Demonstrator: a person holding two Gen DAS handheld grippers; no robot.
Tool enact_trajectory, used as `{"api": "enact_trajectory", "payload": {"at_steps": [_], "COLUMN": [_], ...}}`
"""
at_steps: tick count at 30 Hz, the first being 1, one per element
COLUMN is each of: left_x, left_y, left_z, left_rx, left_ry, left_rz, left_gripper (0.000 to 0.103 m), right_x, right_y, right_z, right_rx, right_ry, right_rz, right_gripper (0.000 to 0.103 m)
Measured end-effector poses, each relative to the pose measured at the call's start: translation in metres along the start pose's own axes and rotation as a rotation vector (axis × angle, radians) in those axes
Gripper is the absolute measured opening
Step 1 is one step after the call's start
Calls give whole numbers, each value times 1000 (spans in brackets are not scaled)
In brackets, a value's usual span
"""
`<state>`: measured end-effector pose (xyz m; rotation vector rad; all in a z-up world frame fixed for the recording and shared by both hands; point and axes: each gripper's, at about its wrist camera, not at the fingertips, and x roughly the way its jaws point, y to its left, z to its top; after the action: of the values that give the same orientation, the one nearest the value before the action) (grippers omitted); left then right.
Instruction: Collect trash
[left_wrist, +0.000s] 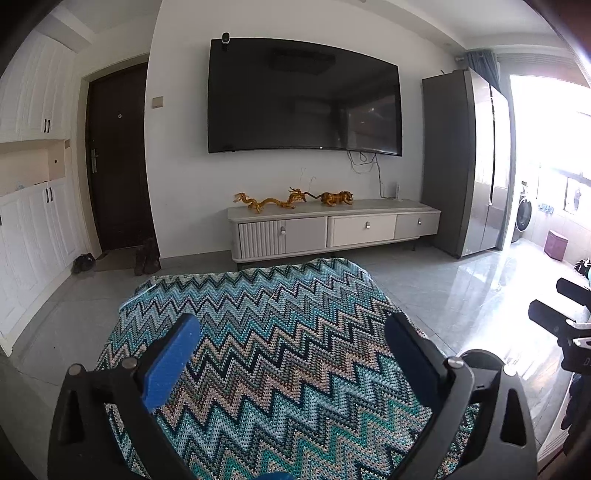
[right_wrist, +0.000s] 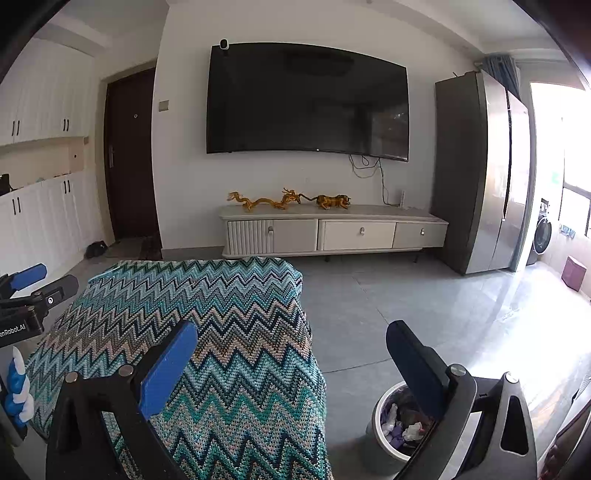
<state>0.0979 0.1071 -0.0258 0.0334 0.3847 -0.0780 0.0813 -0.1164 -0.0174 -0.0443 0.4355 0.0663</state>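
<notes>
A round silver trash bin stands on the floor at the lower right of the right wrist view, with crumpled white and purple trash inside. My right gripper is open and empty, held over the edge of a table covered by a teal zigzag cloth, with its right finger above the bin. My left gripper is open and empty above the same cloth. The left gripper shows at the left edge of the right wrist view. No loose trash shows on the cloth.
A low TV cabinet with gold figurines stands against the far wall under a large TV. A tall grey fridge is at the right, a dark door at the left. Grey tiled floor lies between.
</notes>
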Motion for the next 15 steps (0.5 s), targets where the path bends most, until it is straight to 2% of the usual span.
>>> {"api": "enact_trajectory", "payload": {"at_steps": [15], "left_x": [21], "left_y": [-33], "left_z": [-2], "left_rx": [44], "left_ry": [45], "left_rz": [70], "left_gripper": [101], "right_x": [16], "right_y": [-30], "right_z": [-16], "right_rx": [54], "right_ry": [2], "right_rz": [-25], "right_gripper": [103]}}
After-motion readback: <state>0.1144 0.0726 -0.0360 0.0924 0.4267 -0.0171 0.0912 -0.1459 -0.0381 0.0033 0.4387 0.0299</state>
